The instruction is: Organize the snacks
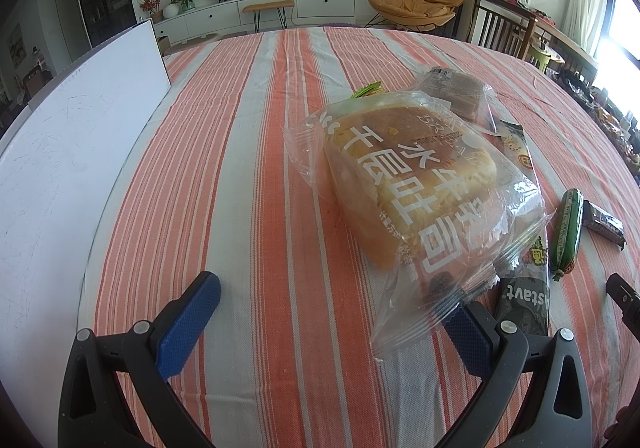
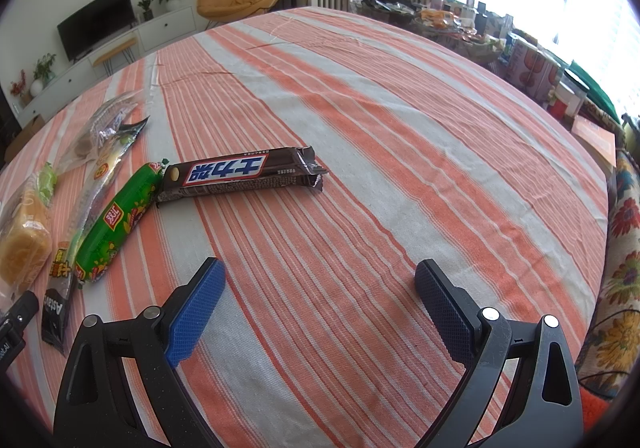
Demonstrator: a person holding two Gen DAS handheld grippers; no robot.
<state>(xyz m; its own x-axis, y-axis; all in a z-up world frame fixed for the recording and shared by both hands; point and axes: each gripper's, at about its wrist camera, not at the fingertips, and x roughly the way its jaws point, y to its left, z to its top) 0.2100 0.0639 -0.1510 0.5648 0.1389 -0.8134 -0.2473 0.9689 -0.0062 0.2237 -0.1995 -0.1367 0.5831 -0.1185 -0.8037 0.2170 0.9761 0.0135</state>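
Note:
A loaf of bread in a clear printed bag (image 1: 408,184) lies on the striped tablecloth (image 1: 256,168). My left gripper (image 1: 332,312) is open just in front of it, and the bag's near corner drapes over the right fingertip (image 1: 468,332). A black snack packet (image 1: 524,300) lies under the bag's right side. Farther right are a green sausage (image 1: 566,232) and a brown chocolate bar (image 1: 604,224). In the right wrist view my right gripper (image 2: 320,308) is open above bare cloth, short of the chocolate bar (image 2: 240,174) and the green sausage (image 2: 116,220).
A white board (image 1: 80,152) stands along the table's left side. A second clear pack with a brown cake (image 1: 456,88) lies behind the bread. Boxes and jars (image 2: 532,68) crowd the far right edge. A patterned cushion (image 2: 616,280) borders the table on the right.

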